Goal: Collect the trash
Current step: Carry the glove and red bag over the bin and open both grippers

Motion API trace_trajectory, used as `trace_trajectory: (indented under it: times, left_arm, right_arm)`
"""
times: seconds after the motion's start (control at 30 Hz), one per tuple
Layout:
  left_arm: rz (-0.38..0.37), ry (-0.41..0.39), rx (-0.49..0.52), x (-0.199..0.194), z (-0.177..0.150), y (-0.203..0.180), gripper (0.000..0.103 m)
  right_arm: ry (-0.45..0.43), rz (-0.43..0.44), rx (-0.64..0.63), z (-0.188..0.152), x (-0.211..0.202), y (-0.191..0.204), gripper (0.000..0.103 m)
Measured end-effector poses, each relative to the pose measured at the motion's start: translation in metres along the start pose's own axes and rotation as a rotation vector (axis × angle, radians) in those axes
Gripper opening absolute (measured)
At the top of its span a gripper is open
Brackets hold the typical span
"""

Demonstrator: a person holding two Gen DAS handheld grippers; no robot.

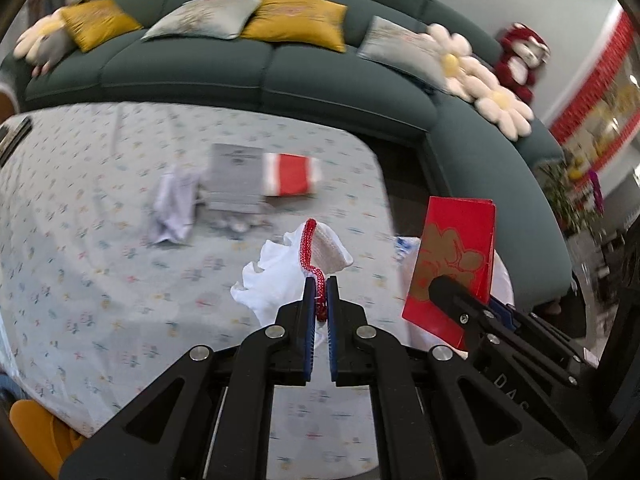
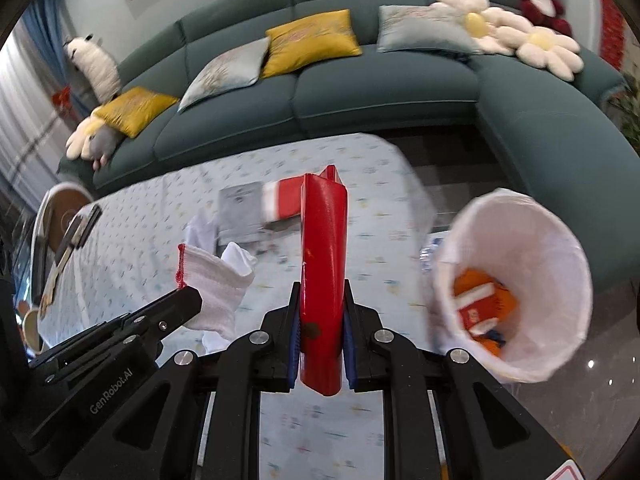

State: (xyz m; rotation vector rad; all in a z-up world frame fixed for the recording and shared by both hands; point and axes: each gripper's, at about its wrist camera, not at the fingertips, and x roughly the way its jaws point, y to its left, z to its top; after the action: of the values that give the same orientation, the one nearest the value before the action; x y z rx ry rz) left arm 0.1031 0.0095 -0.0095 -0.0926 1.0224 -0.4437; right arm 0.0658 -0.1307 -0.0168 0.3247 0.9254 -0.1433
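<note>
My left gripper [image 1: 320, 292] is shut on the red-trimmed cuff of a white work glove [image 1: 320, 252], held above the table; the glove also shows in the right wrist view [image 2: 216, 284]. My right gripper [image 2: 322, 312] is shut on a red envelope with gold print [image 2: 324, 248], held upright; it also shows in the left wrist view [image 1: 452, 264]. A white-lined trash bin [image 2: 516, 264] stands right of the table, with orange and red packaging inside. A crumpled white tissue [image 1: 172, 208] and a red and white packet [image 1: 292, 174] lie on the table.
The table has a floral cloth [image 1: 100, 280]. A grey booklet [image 1: 236, 178] lies by the packet. A dark green curved sofa [image 2: 380, 92] with cushions and plush toys stands behind. A remote-like dark object [image 2: 78, 232] lies at the table's left.
</note>
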Motion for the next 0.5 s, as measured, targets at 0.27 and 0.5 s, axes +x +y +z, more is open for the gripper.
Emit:
trace_trajectory:
  times: [0.27,0.5]
  left_arm:
    - [-0.035,0.021,0.111,0.013,-0.010,-0.070,0.005]
    - [-0.059,0.044,0.193,0.031,-0.017,-0.123,0.005]
  right_arm:
    - [-0.036,-0.047,0.098,-0.008,-0.026,-0.069,0.016]
    - [-0.048,-0.077,0.170,-0.017,-0.035,-0.114,0.016]
